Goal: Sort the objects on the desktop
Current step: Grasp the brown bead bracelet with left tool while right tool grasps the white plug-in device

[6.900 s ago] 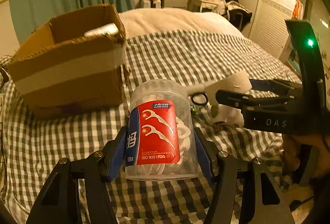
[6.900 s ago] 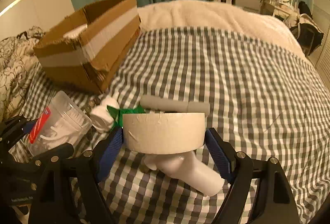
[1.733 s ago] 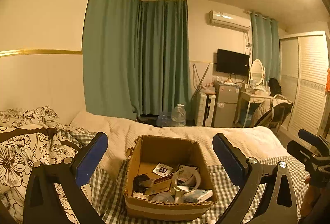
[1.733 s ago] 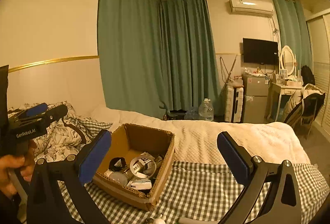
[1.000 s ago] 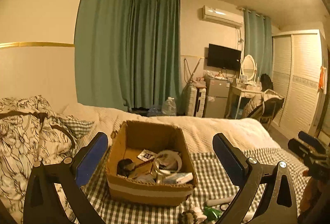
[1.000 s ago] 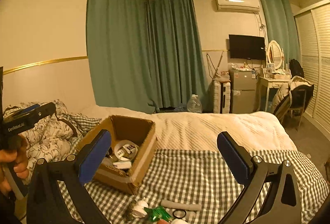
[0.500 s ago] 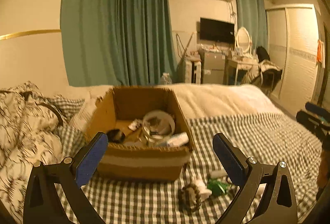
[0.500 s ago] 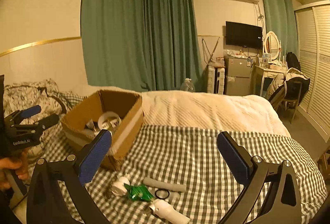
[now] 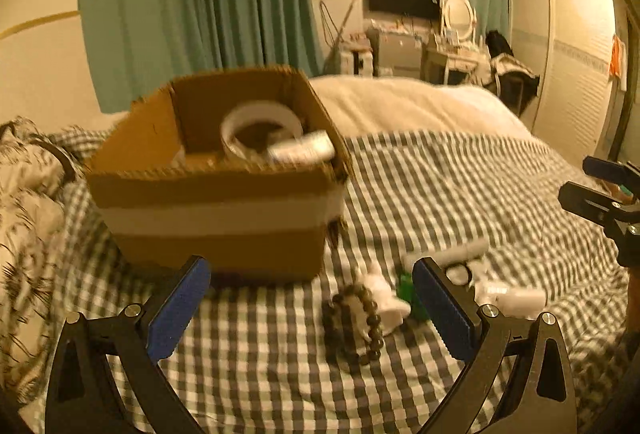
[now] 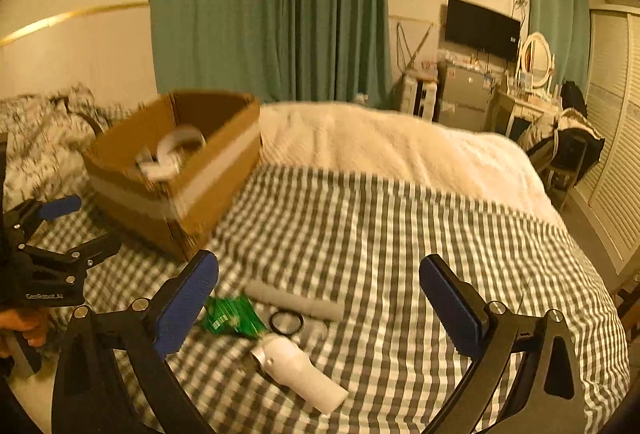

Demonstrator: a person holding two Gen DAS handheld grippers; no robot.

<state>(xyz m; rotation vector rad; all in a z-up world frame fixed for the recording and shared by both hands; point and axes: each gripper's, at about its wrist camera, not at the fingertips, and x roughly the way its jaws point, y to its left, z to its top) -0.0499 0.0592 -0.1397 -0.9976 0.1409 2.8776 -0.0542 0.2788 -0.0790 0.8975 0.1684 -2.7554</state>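
Both grippers spread wide and empty: left gripper over the bead bracelet, right gripper over the white bottle and green packet on the bed. Judged step: reaching for the next pickup, then carrying it to the cardboard box. Clutter sits close together near the box wall; open bed to the right.

One cardboard box, holding one tape roll. On the bed: one bead bracelet, one green packet, one black ring, one grey tube, one white bottle.
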